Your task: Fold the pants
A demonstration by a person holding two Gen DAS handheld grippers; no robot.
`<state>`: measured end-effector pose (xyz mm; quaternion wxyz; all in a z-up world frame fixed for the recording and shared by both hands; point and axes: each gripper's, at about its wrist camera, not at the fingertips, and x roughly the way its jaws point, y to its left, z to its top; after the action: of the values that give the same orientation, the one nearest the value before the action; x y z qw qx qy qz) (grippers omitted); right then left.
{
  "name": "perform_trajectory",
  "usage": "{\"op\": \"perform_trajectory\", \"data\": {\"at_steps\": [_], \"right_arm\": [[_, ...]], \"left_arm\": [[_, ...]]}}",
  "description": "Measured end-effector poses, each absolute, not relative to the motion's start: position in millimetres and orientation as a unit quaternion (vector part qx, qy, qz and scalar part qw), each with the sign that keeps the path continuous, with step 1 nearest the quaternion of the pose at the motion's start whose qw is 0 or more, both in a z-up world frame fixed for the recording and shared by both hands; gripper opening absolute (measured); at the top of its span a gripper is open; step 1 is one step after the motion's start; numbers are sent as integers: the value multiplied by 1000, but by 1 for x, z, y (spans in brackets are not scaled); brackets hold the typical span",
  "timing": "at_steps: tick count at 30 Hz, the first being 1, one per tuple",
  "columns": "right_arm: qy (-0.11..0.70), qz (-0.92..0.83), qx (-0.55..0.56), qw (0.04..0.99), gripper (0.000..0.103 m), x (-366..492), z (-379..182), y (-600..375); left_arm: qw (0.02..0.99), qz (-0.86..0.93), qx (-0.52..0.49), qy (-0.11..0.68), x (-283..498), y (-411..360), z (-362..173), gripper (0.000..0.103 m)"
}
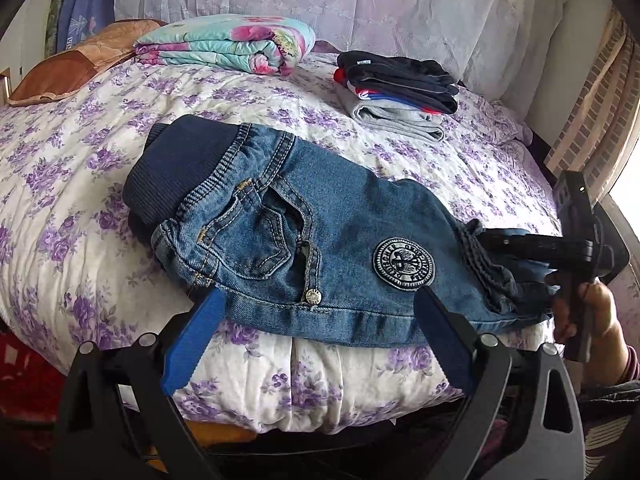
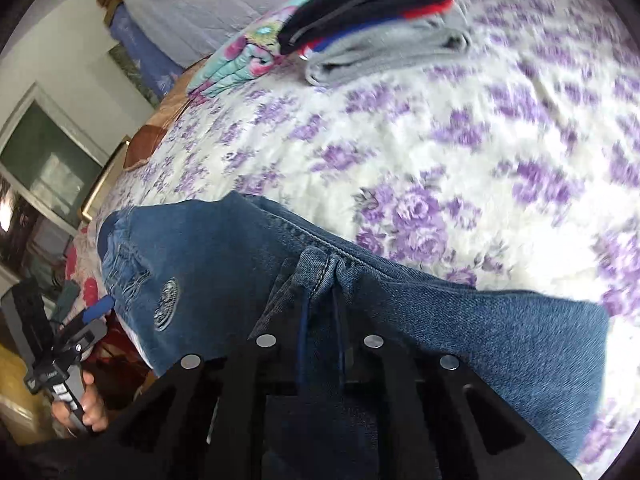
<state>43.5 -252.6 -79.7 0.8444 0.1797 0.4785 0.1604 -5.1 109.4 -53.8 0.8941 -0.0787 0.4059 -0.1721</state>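
Note:
Small blue denim pants (image 1: 320, 216) with a dark ribbed waistband and a round patch lie on the purple-flowered bedspread (image 1: 80, 168), near its front edge. My left gripper (image 1: 320, 300) is open, its blue fingers (image 1: 200, 332) touching the near hem, empty. My right gripper (image 1: 496, 248) reaches in from the right, shut on the pants' leg end. In the right wrist view the pants (image 2: 440, 320) bunch between the shut fingers of my right gripper (image 2: 322, 280), and the left gripper (image 2: 80, 328) shows at far left.
A stack of folded clothes (image 1: 400, 88) sits at the back right of the bed and also shows in the right wrist view (image 2: 380, 20). A folded floral quilt (image 1: 228, 44) and a brown pillow (image 1: 68, 68) lie at the back left. A brick-pattern wall (image 1: 588, 120) stands at right.

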Motion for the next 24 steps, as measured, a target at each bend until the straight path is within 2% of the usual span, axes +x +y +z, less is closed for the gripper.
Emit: {"op": "perform_trajectory", "data": {"at_steps": [2, 6, 9, 13, 18, 24], "right_arm": [[467, 157, 160, 855, 13, 38, -73, -247], [418, 184, 147, 877, 44, 12, -40, -238], [374, 198, 138, 896, 58, -14, -18, -240], [375, 207, 145, 892, 60, -22, -20, -243], [389, 201, 155, 886, 60, -27, -32, -246], [366, 187, 164, 897, 60, -47, -27, -262]], "left_arm": [[897, -167, -77, 402, -11, 115, -49, 93], [891, -157, -110, 412, -19, 144, -46, 93], [878, -133, -166, 429, -13, 173, -61, 94], [838, -160, -285, 438, 9, 194, -94, 93], [835, -197, -317, 404, 42, 174, -89, 96], [817, -208, -376, 385, 64, 175, -99, 98]]}}
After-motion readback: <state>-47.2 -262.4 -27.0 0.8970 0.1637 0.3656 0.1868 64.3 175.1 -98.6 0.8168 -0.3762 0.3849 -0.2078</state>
